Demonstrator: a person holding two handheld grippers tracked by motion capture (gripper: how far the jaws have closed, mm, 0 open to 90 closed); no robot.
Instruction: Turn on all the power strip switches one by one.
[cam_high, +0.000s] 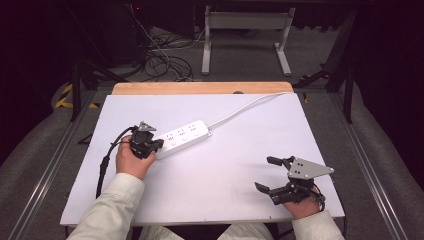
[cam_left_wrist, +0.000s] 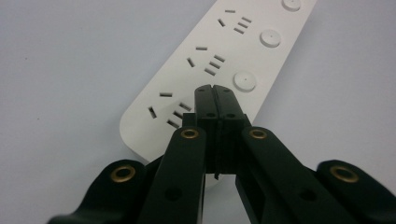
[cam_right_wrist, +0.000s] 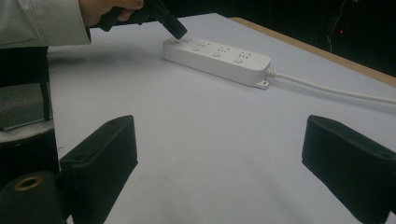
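Power strip: white, long, three socket groups each with a round button; lies flat on the white table, a little toward 10 o'clock of centre, long axis running 8 to 2.
Cord: white, leaves the 2 o'clock end of the strip and runs off the table's far edge.
Left gripper: jaws pressed together, nothing between them; in the left gripper view the closed tip sits over the nearest end of the strip, by the first button. Contact or a hair above it, hard to say from this angle.
Right gripper: jaws spread wide, empty, resting near 4 o'clock of the table, well apart from the strip.
Likely step: closed tip used as a poker on a switch button, a guess only.
Handling: rigid plastic shell, smooth, probably light; should slide on the table if pushed sideways. Cord stiff enough to tug it back.
Where to grip: across the narrow width at mid-body, jaws on the two long sides, clear of buttons and sockets.
Steadying: free gripper could pin the cord end.
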